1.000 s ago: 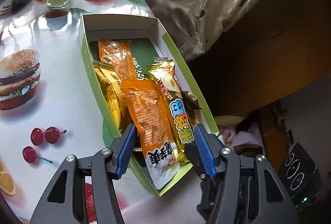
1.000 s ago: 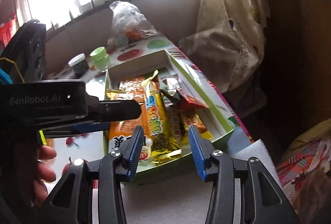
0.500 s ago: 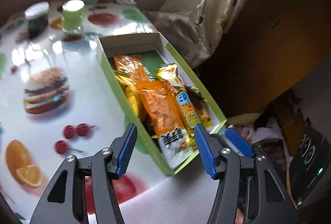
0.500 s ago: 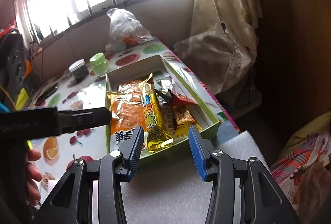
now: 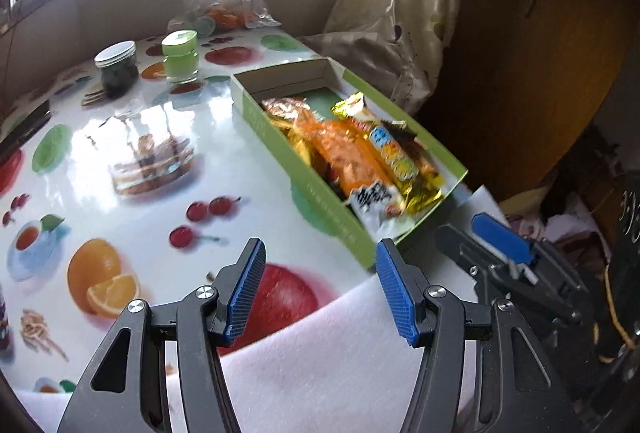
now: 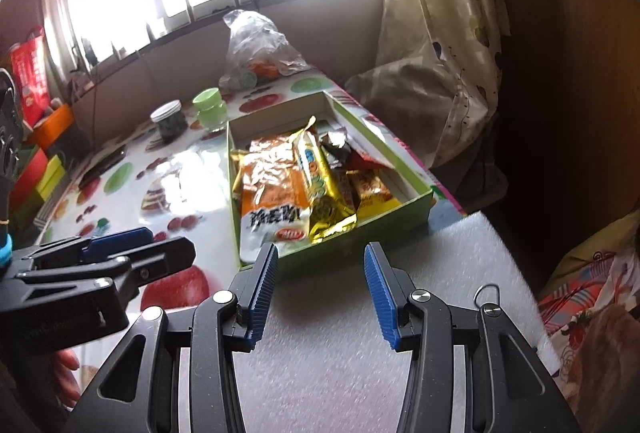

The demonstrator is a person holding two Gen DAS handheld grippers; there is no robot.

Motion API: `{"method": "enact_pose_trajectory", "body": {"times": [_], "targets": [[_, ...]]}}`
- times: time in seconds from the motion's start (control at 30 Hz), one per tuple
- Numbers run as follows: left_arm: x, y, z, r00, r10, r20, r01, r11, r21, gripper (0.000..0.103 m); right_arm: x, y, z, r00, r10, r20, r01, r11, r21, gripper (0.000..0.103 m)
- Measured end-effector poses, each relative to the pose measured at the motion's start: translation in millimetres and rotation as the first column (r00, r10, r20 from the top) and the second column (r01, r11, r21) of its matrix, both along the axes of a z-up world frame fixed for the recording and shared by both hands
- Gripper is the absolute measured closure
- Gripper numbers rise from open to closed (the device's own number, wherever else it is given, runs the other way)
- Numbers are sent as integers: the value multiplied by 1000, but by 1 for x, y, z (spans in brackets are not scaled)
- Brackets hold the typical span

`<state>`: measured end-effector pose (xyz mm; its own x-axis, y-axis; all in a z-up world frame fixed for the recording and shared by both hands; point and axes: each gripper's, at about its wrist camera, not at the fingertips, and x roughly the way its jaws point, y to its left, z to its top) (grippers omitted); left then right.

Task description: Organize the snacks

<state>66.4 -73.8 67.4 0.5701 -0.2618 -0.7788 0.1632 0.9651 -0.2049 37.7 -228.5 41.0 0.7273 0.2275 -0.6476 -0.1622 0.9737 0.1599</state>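
Left gripper (image 5: 318, 287): black plastic frame, triangular cut-outs in both arms, silver round screws at pivots, blue ribbed pads (image 5: 245, 291) on inner faces of fingers. Seen from right wrist view, same gripper (image 6: 120, 247) shows black clamp-like body, blue insert on top, small screw on side, cyan band at far left edge. Right gripper (image 6: 318, 297): matching black frame, silver screws, blue ribbed pads (image 6: 378, 297), thin wire loop near right arm. Bare hand (image 6: 66, 373) below left gripper, partly hidden.
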Motion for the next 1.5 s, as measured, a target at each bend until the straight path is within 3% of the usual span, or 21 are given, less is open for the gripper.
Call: {"method": "enact_pose_trajectory", "body": {"times": [0.3,0.63,0.8,1.5], "targets": [[-20,8,-23,999,37,-4,-36,998,48,45,-11,12,-20,999,4,-35,-5,999,-46,59],[-25,10,-46,998,50,-37,-47,995,93,45,-10,19,-37,998,-38,-51,32,994,-108,51],[-25,9,-46,999,50,-20,-48,995,92,44,-11,27,-40,999,-38,-38,32,987,-155,47],[-28,9,-47,998,64,2,-64,995,83,44,-16,28,-43,998,-69,-11,67,985,-157,46]]}}
